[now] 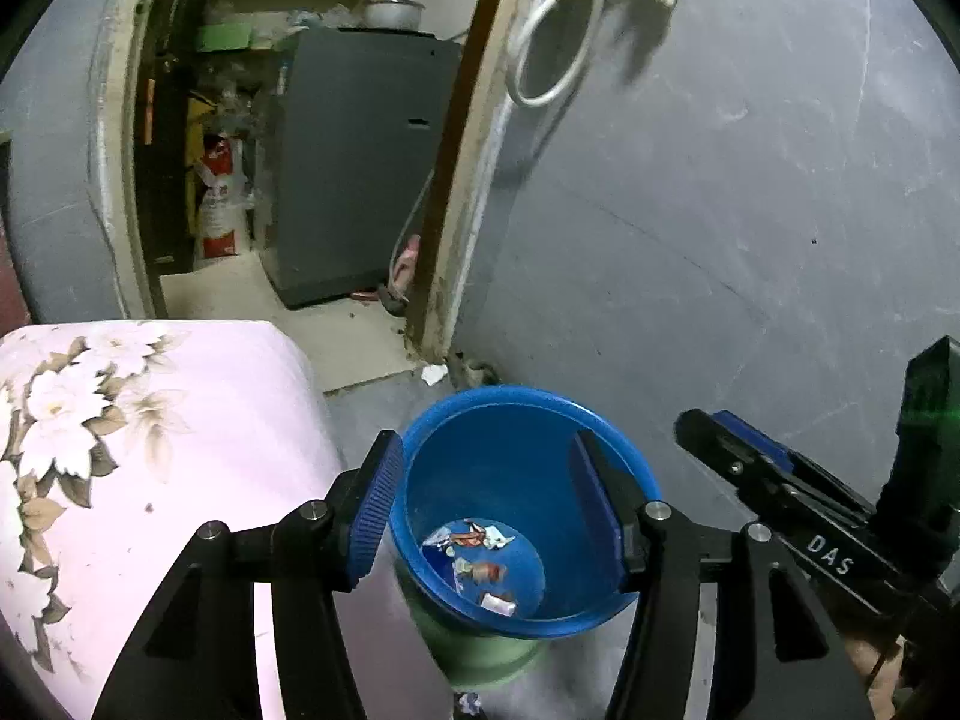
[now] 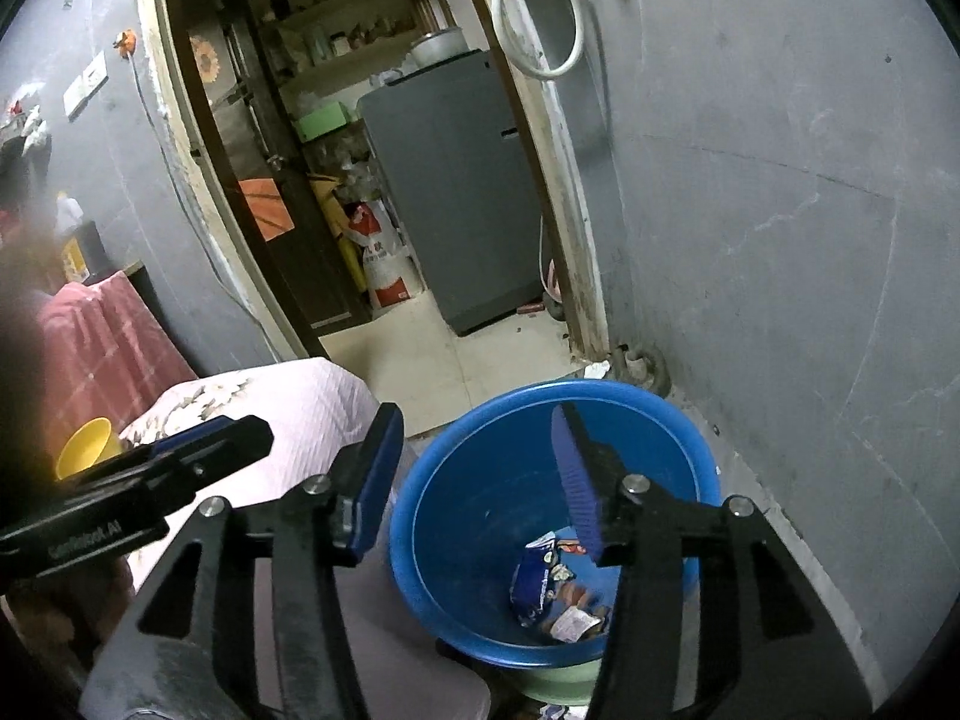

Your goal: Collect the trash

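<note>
Wrappers [image 1: 474, 558] are lying at the bottom of the blue bin [image 1: 510, 396], lower centre of both views. Left tongs [image 1: 486, 516] and right tongs [image 2: 480, 480] are hovering above it, jaws parted, holding nothing. White scrap [image 1: 433, 373] by the doorframe is looking uncollected. Bed [image 1: 180, 420] and wall are crowding the bin.

The left gripper [image 1: 483, 507] hung over a blue bin [image 1: 606, 429], its jaws apart with nothing between them. Wrappers [image 1: 474, 558] lay on the bin's bottom. The right gripper [image 1: 780, 468] reached in from the bin's right. A floral pink cover [image 1: 150, 450] lay left of the bin. Behind the bin stood a grey wall [image 1: 720, 210] and a doorway with a grey appliance [image 1: 360, 168] inside.
</note>
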`<state>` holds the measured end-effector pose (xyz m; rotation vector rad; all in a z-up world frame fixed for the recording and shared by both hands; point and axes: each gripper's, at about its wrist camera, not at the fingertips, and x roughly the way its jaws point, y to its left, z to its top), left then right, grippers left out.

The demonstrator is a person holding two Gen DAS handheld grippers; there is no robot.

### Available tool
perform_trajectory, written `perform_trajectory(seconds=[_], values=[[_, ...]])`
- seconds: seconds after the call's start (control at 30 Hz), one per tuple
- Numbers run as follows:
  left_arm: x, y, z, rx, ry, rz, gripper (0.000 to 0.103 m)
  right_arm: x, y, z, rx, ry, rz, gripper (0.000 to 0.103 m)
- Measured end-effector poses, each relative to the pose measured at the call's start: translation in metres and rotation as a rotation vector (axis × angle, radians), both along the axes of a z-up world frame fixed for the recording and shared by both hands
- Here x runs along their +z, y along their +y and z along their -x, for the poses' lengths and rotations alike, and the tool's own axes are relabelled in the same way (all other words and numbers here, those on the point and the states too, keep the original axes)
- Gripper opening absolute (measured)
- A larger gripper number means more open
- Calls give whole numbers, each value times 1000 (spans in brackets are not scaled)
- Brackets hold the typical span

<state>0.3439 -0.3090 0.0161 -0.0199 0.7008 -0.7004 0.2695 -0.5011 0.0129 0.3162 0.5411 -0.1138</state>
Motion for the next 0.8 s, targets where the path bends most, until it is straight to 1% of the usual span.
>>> perform_trajectory(seconds=[0.13,0.27,0.3,0.5,0.6,0.67,0.8], values=[[11,9,7,26,-26,1,56,9,3,8,2,-25,1,65],[22,23,17,57,-49,12,64,21,11,18,6,-50,3,72],[25,29,21,71,-56,15,68,22,13,20,8,-54,5,73],[36,68,45,161,-87,31,79,38,33,43,23,-93,18,85],[38,90,59,210,-96,31,80,43,44,54,35,-107,23,90],[40,102,69,240,-102,22,81,45,51,61,42,-118,23,96],[44,126,93,291,-134,9,81,46,71,80,64,-141,30,100]])
